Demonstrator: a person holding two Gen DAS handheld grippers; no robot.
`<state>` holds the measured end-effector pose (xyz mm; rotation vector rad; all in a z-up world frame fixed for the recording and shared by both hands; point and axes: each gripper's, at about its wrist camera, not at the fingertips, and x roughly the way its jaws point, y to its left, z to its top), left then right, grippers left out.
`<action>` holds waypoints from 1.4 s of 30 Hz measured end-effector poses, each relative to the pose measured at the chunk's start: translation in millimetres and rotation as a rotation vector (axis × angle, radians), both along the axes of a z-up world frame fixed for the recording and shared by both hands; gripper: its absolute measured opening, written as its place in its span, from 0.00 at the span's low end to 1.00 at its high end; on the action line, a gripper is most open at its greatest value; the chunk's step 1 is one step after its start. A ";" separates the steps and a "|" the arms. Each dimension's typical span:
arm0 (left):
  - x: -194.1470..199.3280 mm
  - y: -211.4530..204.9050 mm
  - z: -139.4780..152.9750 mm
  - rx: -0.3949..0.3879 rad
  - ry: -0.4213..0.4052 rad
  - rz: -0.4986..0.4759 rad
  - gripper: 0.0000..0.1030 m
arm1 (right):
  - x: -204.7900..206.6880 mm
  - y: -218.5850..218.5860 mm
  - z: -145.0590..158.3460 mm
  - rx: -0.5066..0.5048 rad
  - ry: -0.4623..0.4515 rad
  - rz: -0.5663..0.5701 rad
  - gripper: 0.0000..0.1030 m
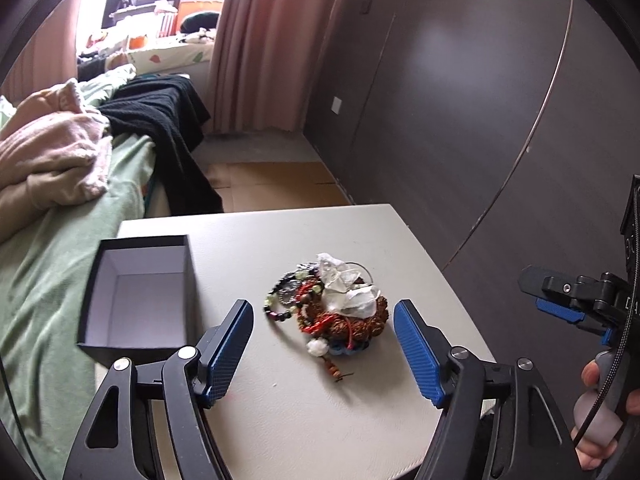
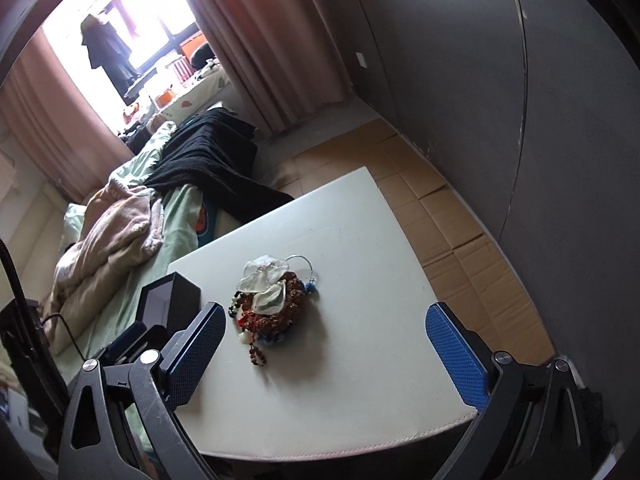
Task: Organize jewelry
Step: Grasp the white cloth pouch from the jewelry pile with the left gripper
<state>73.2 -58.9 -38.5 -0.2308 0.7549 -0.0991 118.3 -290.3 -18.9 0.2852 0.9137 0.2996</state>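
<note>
The jewelry pile [image 1: 328, 308] lay mid-table [image 1: 320, 420], just right of the open black box [image 1: 140, 300]. You held your left gripper [image 1: 324, 350] and right gripper [image 2: 324, 354] above the table's near edge, both jaws spread wide, empty.

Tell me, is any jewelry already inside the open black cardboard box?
No, the open black cardboard box shows only its bare white lining; the tangled jewelry pile lies beside it.

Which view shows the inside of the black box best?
The left wrist view. There the black box is seen from above, its white interior fully exposed and holding nothing. In the right wrist view the same box appears side-on at the table's left edge, mostly outer wall, partly behind the right gripper's finger.
</note>
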 end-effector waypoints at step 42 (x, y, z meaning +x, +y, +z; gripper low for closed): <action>56.8 15.4 -19.9 -0.103 0.041 -0.042 0.01 | 69.5 32.1 -67.6 0.135 0.270 0.024 0.64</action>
